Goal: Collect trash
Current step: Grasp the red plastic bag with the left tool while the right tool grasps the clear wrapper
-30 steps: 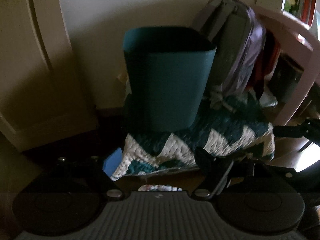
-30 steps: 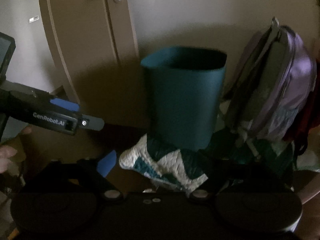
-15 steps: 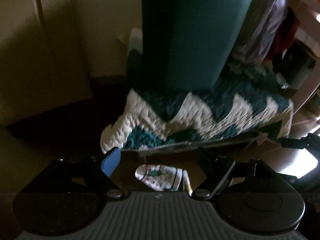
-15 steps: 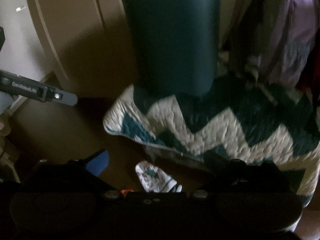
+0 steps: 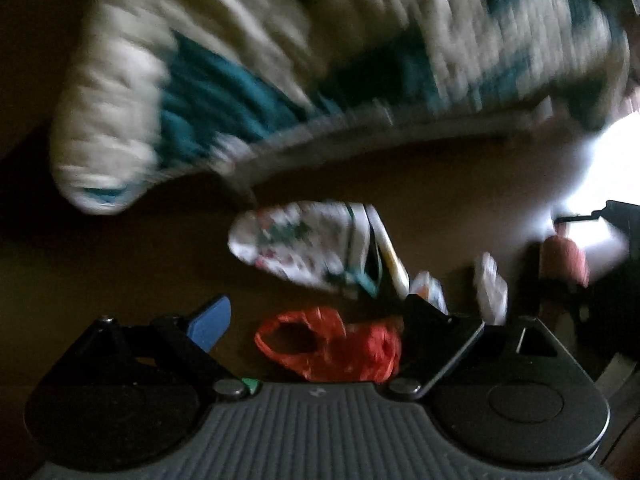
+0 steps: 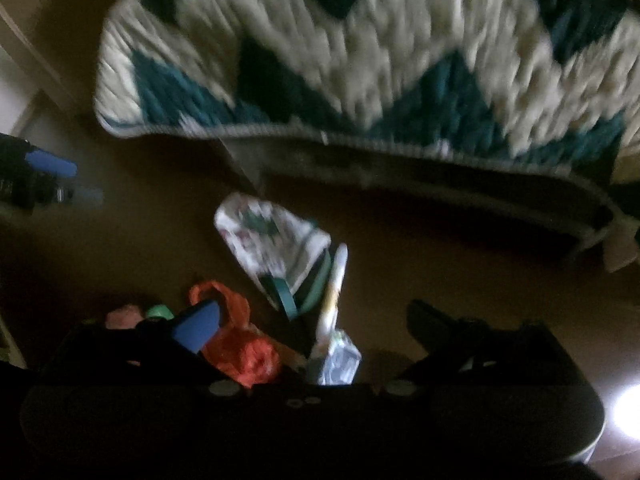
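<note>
Both grippers have dropped floorward, pointing steeply down; left gripper jaws have just widened and right gripper jaws have just narrowed slightly, both spread wide and empty above the red bag at lower centre.

Both grippers point steeply down toward the floor; the left gripper has its jaws spread wide, having just been opening, nothing pressed between them; the right gripper is likewise spread wide, its pads gripping nothing.

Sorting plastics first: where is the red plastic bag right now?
The red plastic bag lies crumpled on the floor, low centre in both wrist views, just below the flowered white pouch, in front of the zigzag rug.
</note>
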